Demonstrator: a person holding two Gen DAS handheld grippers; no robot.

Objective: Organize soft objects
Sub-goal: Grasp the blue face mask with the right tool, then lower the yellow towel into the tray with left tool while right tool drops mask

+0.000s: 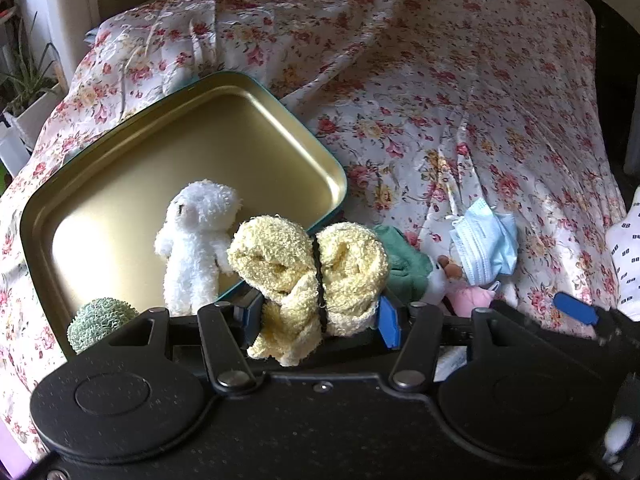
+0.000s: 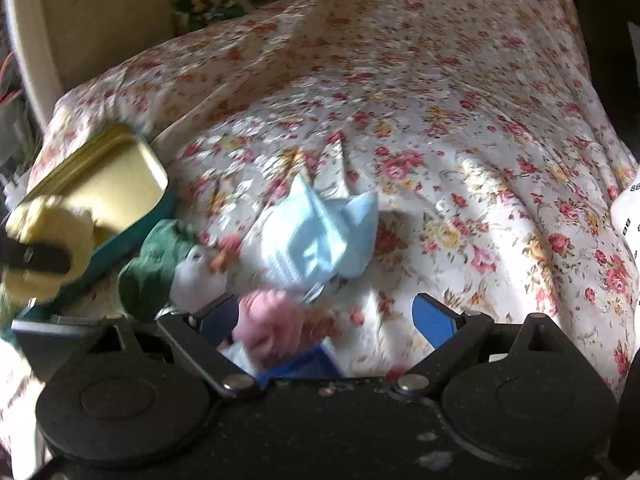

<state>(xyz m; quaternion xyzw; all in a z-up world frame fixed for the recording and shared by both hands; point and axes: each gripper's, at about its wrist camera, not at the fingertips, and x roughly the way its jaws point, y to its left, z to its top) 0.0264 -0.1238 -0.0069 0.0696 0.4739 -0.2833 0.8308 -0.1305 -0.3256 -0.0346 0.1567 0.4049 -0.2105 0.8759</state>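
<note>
on the floral bedspread: gold tin holding white plush toy; left tool pinching yellow towel bundle at tin's edge; right tool spread wide, pink plush between, unpinched; blue mask beyond.

Glossy metal tin, fuzzy terry towel

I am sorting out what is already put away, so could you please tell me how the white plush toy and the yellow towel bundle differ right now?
The white plush toy stands inside the gold tin; the yellow towel bundle is outside it, clamped in the left hand-held gripper. The white plush toy has a head, arms and legs; the yellow towel bundle is a roll cinched by a black band. Both are fluffy and soft.
</note>
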